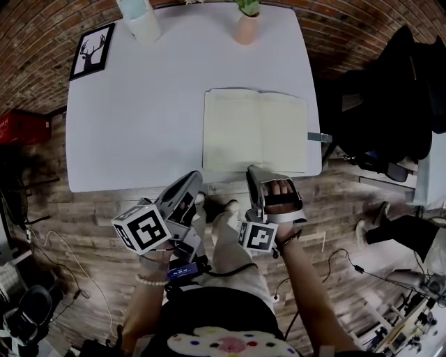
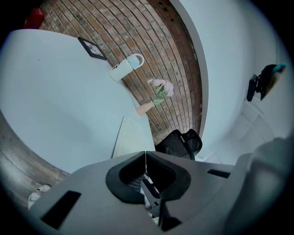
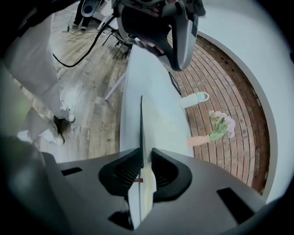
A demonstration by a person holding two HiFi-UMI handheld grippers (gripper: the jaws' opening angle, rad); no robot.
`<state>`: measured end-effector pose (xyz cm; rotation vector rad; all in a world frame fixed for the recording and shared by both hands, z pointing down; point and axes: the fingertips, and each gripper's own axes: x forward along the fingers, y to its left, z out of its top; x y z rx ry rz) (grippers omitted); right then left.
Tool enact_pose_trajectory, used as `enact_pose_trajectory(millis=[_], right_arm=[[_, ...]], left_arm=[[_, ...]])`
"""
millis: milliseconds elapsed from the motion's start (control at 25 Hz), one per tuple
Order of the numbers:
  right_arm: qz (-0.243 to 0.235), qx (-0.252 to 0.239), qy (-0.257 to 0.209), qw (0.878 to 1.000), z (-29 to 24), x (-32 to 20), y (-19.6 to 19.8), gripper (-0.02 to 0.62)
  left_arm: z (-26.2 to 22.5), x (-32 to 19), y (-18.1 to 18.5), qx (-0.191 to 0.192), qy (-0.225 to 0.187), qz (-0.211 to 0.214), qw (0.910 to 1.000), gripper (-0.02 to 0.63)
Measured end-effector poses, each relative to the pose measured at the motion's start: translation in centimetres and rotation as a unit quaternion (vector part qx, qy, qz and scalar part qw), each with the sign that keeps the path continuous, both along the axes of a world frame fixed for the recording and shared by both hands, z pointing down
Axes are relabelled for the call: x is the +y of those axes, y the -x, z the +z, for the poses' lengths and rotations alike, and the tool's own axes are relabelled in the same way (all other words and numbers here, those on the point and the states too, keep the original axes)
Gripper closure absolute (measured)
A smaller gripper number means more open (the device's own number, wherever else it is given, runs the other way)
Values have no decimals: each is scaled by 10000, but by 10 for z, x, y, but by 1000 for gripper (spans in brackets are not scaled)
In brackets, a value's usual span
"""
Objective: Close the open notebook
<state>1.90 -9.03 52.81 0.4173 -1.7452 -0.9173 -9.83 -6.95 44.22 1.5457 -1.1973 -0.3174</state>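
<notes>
At the near edge of the counter, item by item from the left:

- Left tool: near-left of the open cream-paged notebook, off the counter edge. Jaws fully together, nothing between them.
- Notebook: lies flat and spread open on the white rectangular counter, both page halves showing, its near edge close to the counter's near edge.
- Right tool: at the notebook's near edge, just right of the spine. Jaws clamped on the thin edge of the right-hand half, which passes between the pads.

Progress, judged: grip taken, fold not begun. Still to do: swing the gripped half over the spine onto the other half and let go.

Surface:
- Black-framed picture of a deer, far-left of the notebook.
- Pale handled mug, beyond the notebook and left of it.
- Pink vase holding a green plant, straight beyond the notebook.

Room:
- Red box on the wooden plank floor, well left of the notebook.
- Curved brick wall behind the far side.
- Black office chair, right of the notebook.
</notes>
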Motion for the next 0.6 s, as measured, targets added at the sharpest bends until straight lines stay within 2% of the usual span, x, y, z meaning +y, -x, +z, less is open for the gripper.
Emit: enact_pose_trajectory(millis=[120,320,480,600], right_arm=[[146,-278,93,9995,1,2,-1,534],[460,-755,290,9957,-2,2,-1,538],[586,-945,329,9933,-4,2,-2,541],[624,-997,363,9924,-5,2,-1,542]], left_arm=[[3,0,1,-48,-5,34,10000,588],[19,2,-2,-134,213,191,9995,584],[34,-1,-7,-117,343,349,9987,479],[45,-5,-10,-151,434,379,9982,445]])
